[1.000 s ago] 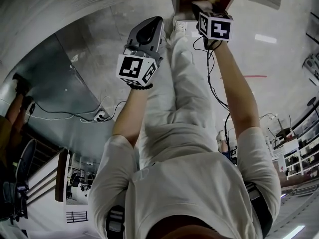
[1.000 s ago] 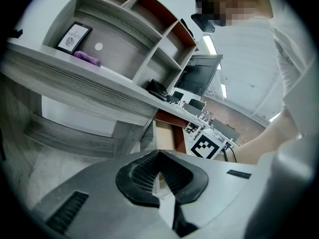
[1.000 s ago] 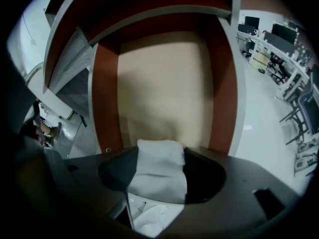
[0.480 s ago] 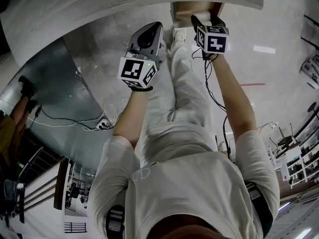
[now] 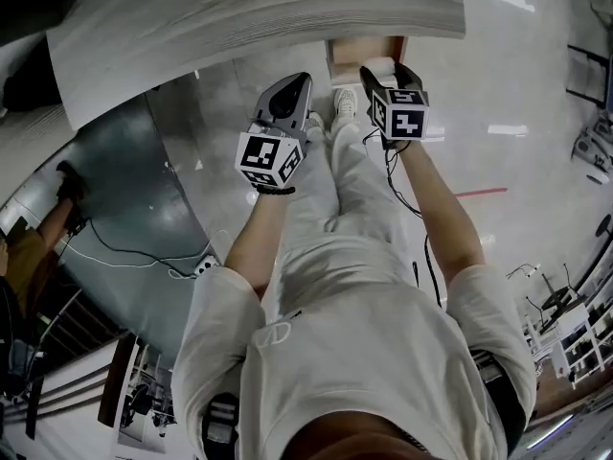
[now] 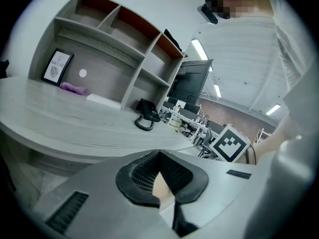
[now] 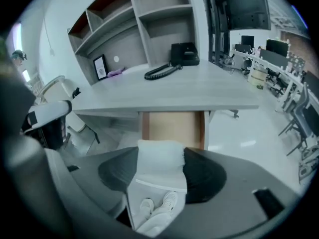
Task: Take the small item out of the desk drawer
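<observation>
While the left gripper is clenched empty, the right gripper grasps one white item

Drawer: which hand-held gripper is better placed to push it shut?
Left, probably. The left hand-held gripper is empty and near the open drawer; the right hand-held gripper is occupied, clamped on the white item.

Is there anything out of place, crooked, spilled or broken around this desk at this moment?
Only the drawer under the desk: it stands pulled open, its wooden inside showing. The right gripper holds a small white item in front of it. Nothing looks spilled or damaged.
</observation>
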{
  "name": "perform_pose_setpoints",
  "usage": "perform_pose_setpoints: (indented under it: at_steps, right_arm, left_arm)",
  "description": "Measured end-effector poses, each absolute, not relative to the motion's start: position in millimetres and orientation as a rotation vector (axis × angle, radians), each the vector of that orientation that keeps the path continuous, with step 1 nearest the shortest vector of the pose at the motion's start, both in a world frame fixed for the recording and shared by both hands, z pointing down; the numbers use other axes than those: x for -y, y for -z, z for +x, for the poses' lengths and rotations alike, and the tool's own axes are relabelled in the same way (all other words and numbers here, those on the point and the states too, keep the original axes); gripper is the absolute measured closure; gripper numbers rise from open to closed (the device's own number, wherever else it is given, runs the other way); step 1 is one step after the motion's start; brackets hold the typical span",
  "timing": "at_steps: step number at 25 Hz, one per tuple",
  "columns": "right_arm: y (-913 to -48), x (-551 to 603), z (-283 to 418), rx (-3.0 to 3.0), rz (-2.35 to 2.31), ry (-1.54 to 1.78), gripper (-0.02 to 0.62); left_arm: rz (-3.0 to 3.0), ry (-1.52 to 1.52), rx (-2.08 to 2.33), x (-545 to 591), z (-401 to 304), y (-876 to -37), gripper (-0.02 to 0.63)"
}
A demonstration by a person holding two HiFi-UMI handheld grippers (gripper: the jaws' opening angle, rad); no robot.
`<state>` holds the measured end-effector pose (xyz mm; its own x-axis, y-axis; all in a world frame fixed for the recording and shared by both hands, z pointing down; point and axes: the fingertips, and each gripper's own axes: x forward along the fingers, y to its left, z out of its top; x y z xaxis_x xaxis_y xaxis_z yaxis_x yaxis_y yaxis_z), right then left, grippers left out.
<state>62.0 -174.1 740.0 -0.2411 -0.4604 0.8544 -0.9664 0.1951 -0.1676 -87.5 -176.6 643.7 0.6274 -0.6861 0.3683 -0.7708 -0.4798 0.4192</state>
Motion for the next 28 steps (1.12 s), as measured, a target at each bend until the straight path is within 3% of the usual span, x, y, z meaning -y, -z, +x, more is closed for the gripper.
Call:
perform_pose_setpoints:
  at_steps: [28]
  right_arm:
    - [-403.4, 196.2, 122.5, 2.294, 1.650, -0.613, 0.328]
  left_arm:
    - [2.550, -0.125, 1.357, 171.4, -91.3, -409.7, 0.607]
